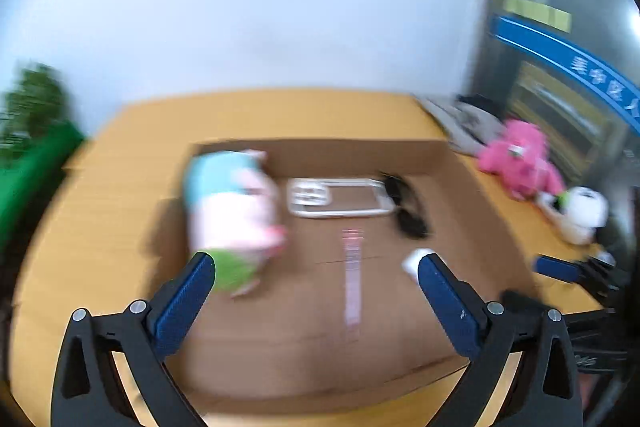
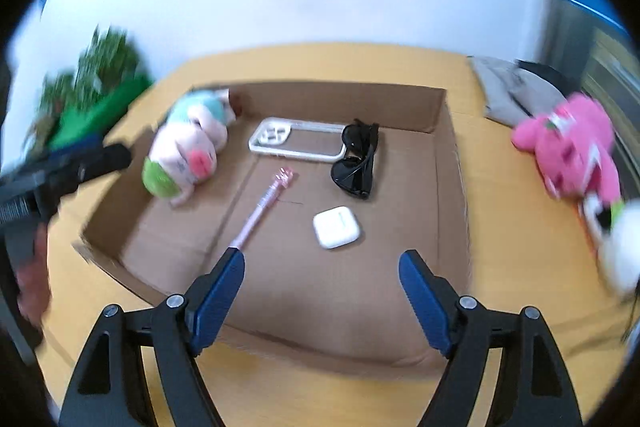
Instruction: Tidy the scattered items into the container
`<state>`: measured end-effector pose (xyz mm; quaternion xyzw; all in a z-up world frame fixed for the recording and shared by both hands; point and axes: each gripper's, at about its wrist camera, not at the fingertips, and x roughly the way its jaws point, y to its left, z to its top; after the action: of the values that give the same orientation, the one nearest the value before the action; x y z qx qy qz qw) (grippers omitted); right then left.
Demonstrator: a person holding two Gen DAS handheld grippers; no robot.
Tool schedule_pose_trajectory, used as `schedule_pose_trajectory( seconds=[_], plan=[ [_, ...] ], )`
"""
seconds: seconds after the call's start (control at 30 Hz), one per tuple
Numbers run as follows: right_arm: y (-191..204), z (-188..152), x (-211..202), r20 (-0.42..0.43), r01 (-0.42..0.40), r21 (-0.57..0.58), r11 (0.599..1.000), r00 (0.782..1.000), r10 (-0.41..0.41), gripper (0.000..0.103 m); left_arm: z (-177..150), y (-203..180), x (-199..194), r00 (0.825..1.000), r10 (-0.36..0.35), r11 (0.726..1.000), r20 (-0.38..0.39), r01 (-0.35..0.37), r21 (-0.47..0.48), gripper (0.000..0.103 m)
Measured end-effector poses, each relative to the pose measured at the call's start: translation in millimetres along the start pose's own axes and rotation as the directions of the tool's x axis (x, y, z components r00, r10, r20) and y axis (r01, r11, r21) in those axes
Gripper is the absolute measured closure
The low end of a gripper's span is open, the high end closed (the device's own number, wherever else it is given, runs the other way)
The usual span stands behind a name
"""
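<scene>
A shallow cardboard box sits on the yellow table. Inside lie a pink pig plush with a blue hat, a clear phone case, black sunglasses, a pink pen and a white earbud case. The plush, phone case and sunglasses show blurred in the left wrist view. My left gripper is open and empty over the box. My right gripper is open and empty over the box's near side. A pink plush and a white plush lie on the table to the right.
A green plant stands at the far left. Grey papers or bags lie at the back right of the table. A white wall is behind. The left gripper's arm shows at the left of the right wrist view.
</scene>
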<state>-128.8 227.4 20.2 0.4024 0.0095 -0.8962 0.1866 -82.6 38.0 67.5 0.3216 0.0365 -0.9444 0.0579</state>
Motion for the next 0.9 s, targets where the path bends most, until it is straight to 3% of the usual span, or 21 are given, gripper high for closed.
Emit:
schedule_pose_trajectory(
  seconds=[0.1, 0.27, 0.43, 0.7, 0.9],
  plan=[
    [6.5, -21.2, -15.0, 0.034, 0.028, 0.045, 0.999, 0.999, -0.029, 0.023, -31.9, 9.1, -23.1, 0.996, 0.087, 0.996, 0.022, -0.087, 0.011, 0.0],
    [27.0, -43.1, -28.2, 0.007, 0.068, 0.009, 0.998, 0.998, -0.068, 0.024, -64.0, 12.9, -37.3, 0.996, 0.086, 0.995, 0.003, -0.086, 0.057, 0.0],
    [47.2, -58.6, -31.3, -0.009, 0.083, -0.036, 0.996, 0.996, -0.083, 0.024, -80.0, 16.6, -38.6, 0.99, 0.139, 0.989, -0.002, -0.138, 0.046, 0.0],
    [53.3, -60.5, -38.5, 0.006, 0.102, -0.055, 0.993, 0.995, -0.102, 0.024, -76.9, 17.3, -42.5, 0.992, 0.126, 0.992, 0.002, -0.126, 0.018, 0.0],
    [49.4, -62.0, -36.8, 0.005, 0.119, -0.055, 0.991, 0.993, -0.119, 0.024, -76.5, 10.9, -39.6, 0.997, 0.066, 0.998, -0.037, -0.065, 0.02, 0.0]
  ],
)
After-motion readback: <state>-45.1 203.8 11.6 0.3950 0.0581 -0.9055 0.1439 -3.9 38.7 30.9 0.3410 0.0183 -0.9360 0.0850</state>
